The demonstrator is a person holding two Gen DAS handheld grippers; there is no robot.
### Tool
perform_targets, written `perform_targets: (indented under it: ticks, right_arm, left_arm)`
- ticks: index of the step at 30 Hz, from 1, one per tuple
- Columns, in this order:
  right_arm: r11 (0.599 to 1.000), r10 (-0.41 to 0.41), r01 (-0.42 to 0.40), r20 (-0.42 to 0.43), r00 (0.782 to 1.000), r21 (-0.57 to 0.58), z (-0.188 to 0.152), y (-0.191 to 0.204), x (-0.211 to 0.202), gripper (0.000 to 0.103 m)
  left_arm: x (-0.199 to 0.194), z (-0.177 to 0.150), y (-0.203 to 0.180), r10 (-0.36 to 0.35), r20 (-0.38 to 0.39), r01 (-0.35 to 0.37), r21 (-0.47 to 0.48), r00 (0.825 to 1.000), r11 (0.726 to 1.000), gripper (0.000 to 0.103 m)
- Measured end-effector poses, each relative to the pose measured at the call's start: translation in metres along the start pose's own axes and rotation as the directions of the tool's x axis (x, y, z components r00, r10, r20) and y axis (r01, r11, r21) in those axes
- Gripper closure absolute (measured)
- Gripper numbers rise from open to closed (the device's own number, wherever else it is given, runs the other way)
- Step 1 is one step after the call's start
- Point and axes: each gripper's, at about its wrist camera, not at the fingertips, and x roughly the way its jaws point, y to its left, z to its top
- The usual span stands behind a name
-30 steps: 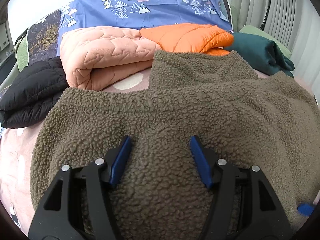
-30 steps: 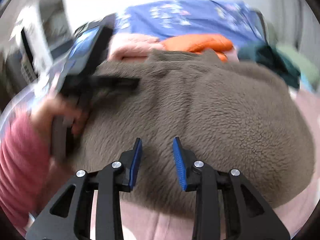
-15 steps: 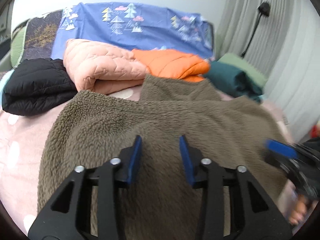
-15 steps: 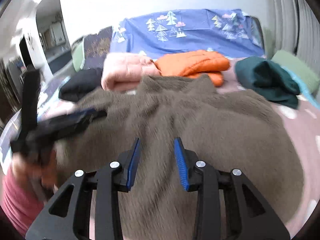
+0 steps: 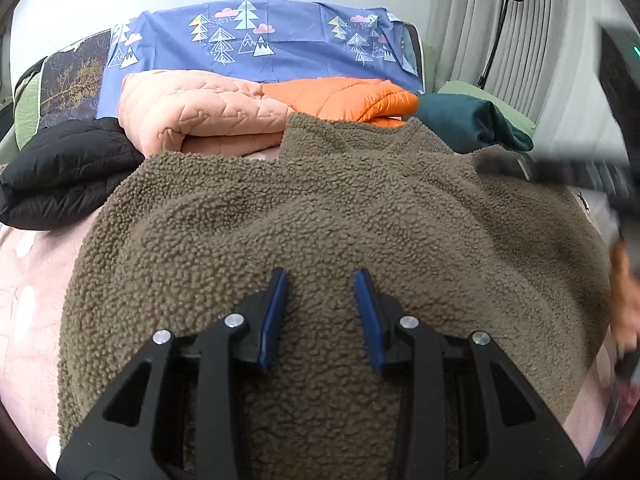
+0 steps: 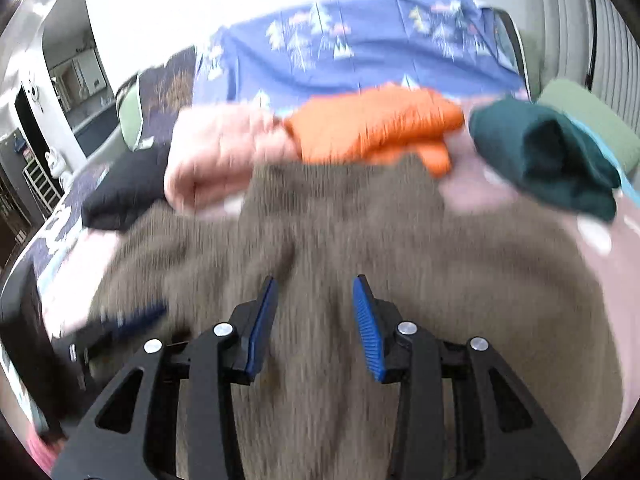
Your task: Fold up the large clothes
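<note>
Left gripper [image 5: 320,276] and right gripper [image 6: 316,280] tilt downward, jaws parted

The brown fleece [image 5: 340,208] is nubbly, matt pile cloth. Behind it, the pink jacket [image 5: 200,116] is quilted, soft-looking fabric, the orange jacket [image 5: 344,96] smooth, faintly shiny puffer cloth, and the black jacket [image 5: 68,168] matt quilted cloth. The left gripper [image 5: 320,280] is matt black plastic with blue ribbed pads and shiny metal pins.
</note>
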Motion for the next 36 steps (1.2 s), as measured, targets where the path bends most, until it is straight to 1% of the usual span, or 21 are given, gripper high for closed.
perform_targets:
  ticks: [1, 2, 3, 4, 5, 6, 8, 10, 15, 17, 18, 19, 20, 23, 24, 25, 27, 30, 33, 34, 36]
  right_arm:
    - [1.0, -0.027, 0.027, -0.018, 0.999, 0.007, 0.005, -0.003, 0.018, 0.063]
    - [0.998, -0.056, 0.056, -0.052, 0.997, 0.008, 0.008, -0.013, 0.045, 0.063]
    - [0.995, -0.099, 0.1, -0.116, 0.988, 0.004, 0.002, -0.019, 0.072, 0.062]
    - [0.992, -0.124, 0.125, -0.181, 0.976, -0.009, -0.014, -0.029, 0.104, 0.059]
    - [0.992, -0.126, 0.126, -0.156, 0.98, -0.012, -0.017, -0.029, 0.106, 0.059]
    - [0.99, -0.141, 0.139, -0.14, 0.98, -0.025, -0.013, -0.024, 0.1, 0.059]
    - [0.986, -0.164, 0.157, -0.138, 0.977, -0.059, -0.017, -0.02, 0.102, 0.058]
    - [0.987, -0.157, 0.151, -0.132, 0.979, -0.052, -0.019, -0.022, 0.102, 0.058]
    - [0.983, -0.178, 0.171, -0.125, 0.976, -0.071, -0.023, -0.018, 0.099, 0.058]
    - [0.983, -0.176, 0.169, -0.111, 0.978, -0.072, -0.023, -0.012, 0.083, 0.058]
    - [0.983, -0.177, 0.17, -0.105, 0.979, -0.074, -0.017, -0.009, 0.076, 0.057]
    - [0.98, -0.187, 0.18, -0.091, 0.978, -0.084, -0.019, -0.007, 0.068, 0.054]
    - [0.978, -0.197, 0.189, -0.083, 0.977, -0.091, -0.022, -0.004, 0.062, 0.051]
    - [0.966, -0.228, 0.22, -0.052, 0.972, -0.134, -0.03, 0.005, 0.046, 0.047]
    - [0.963, -0.232, 0.224, -0.041, 0.972, -0.152, -0.034, 0.008, 0.041, 0.046]
    - [0.961, -0.234, 0.225, -0.036, 0.972, -0.159, -0.036, 0.009, 0.038, 0.046]
    - [0.96, -0.234, 0.226, -0.029, 0.972, -0.165, -0.04, 0.01, 0.032, 0.046]
    - [0.965, -0.219, 0.212, -0.028, 0.975, -0.158, -0.042, 0.012, 0.022, 0.045]
    - [0.971, -0.192, 0.185, -0.027, 0.981, -0.154, -0.046, 0.016, 0.009, 0.045]
    - [0.973, -0.171, 0.166, -0.022, 0.985, -0.159, -0.053, 0.018, -0.001, 0.046]
    - [0.979, -0.109, 0.104, -0.018, 0.994, -0.176, -0.069, 0.021, -0.012, 0.046]
  left_arm:
    - [0.0, 0.0, 0.0, 0.003, 0.003, -0.003, 0.003, 1.0, 1.0, 0.066]
    - [-0.001, -0.001, -0.001, 0.007, 0.007, -0.007, 0.007, 1.0, 1.0, 0.066]
    - [0.0, -0.001, -0.001, 0.01, 0.011, -0.01, 0.012, 1.0, 1.0, 0.066]
    - [0.0, -0.002, -0.002, 0.014, 0.017, -0.015, 0.017, 1.0, 1.0, 0.066]
    - [-0.001, -0.003, -0.003, 0.009, 0.021, -0.009, 0.022, 1.0, 1.0, 0.066]
    - [0.0, -0.003, -0.006, 0.02, 0.023, -0.021, 0.032, 1.0, 0.999, 0.065]
    - [0.0, -0.006, -0.008, 0.037, 0.029, -0.039, 0.055, 0.999, 0.998, 0.064]
    - [0.0, -0.007, -0.009, 0.033, 0.032, -0.035, 0.055, 0.999, 0.998, 0.064]
    - [0.001, -0.005, -0.008, 0.029, 0.025, -0.03, 0.05, 0.999, 0.998, 0.064]
    - [-0.001, -0.002, -0.006, 0.021, 0.016, -0.021, 0.036, 1.0, 0.999, 0.064]
    - [-0.004, 0.0, -0.004, 0.014, 0.013, -0.014, 0.029, 1.0, 0.999, 0.063]
    - [-0.009, 0.002, -0.002, -0.002, 0.008, 0.002, 0.013, 1.0, 1.0, 0.063]
    - [-0.012, 0.003, 0.001, -0.014, 0.005, 0.014, 0.002, 1.0, 1.0, 0.061]
    - [-0.027, 0.005, 0.01, -0.04, 0.01, 0.04, -0.026, 0.999, 0.999, 0.052]
    - [-0.032, 0.006, 0.012, -0.024, 0.016, 0.024, -0.028, 1.0, 0.999, 0.047]
    - [-0.037, 0.007, 0.013, 0.001, 0.023, 0.0, -0.024, 1.0, 1.0, 0.044]
    - [-0.047, 0.008, 0.014, 0.076, 0.043, -0.076, -0.002, 0.996, 0.997, 0.038]
    - [-0.057, 0.008, 0.022, 0.111, 0.057, -0.111, -0.001, 0.992, 0.994, 0.037]
    - [-0.062, 0.006, 0.042, 0.149, 0.046, -0.145, -0.065, 0.988, 0.987, 0.037]
    - [-0.061, 0.004, 0.049, 0.153, 0.037, -0.149, -0.089, 0.988, 0.985, 0.037]
    - [-0.052, -0.006, 0.067, 0.167, -0.017, -0.167, -0.151, 0.986, 0.974, 0.036]
